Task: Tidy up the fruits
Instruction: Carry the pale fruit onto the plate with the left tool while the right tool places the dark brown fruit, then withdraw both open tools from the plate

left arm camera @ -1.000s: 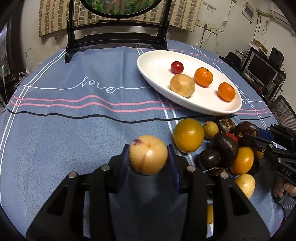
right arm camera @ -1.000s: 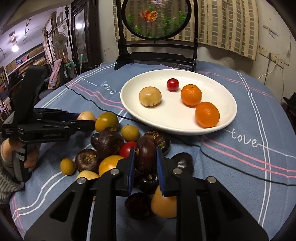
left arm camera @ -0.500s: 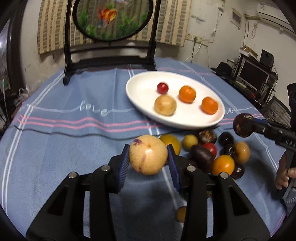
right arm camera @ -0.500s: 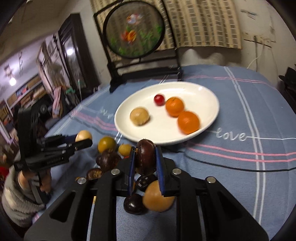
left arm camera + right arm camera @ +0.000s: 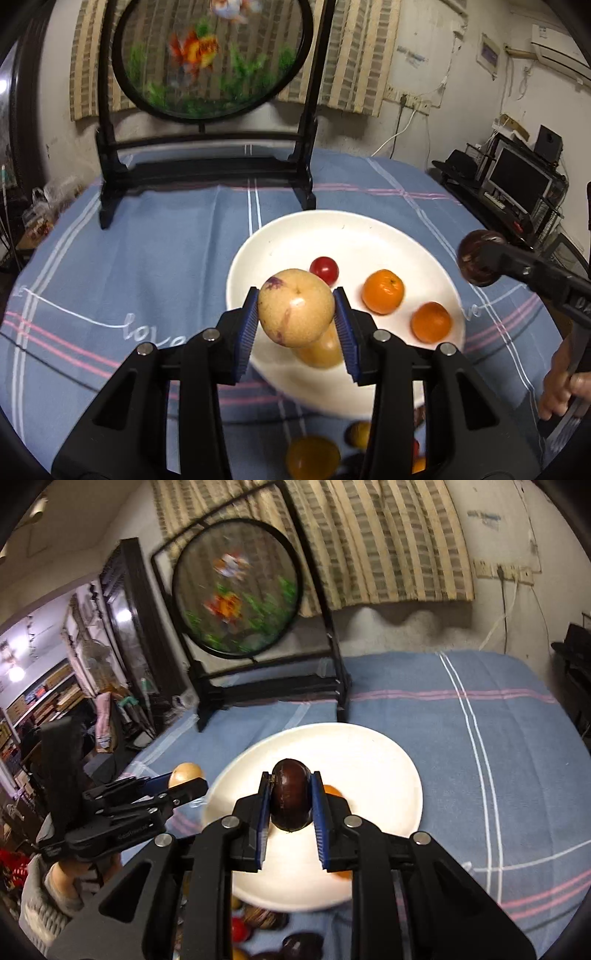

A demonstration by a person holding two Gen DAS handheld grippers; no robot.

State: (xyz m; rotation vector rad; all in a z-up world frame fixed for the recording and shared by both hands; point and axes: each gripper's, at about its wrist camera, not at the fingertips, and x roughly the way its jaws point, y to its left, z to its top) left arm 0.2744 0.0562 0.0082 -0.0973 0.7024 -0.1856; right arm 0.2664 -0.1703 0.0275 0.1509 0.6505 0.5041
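Left wrist view: fisheye looking forward and downward along the left tool (image 5: 296,320), close above the white plate (image 5: 354,236). Right wrist view: same arrangement on the right tool (image 5: 290,800), rolled slightly. Both views share the plate, the blue-clothed worktop (image 5: 498,716) and the round screen (image 5: 207,55).

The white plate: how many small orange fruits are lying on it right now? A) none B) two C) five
B: the left wrist view shows two orange fruits side by side on the white plate, next to one little red fruit and a yellowish one partly hidden behind the held fruit.
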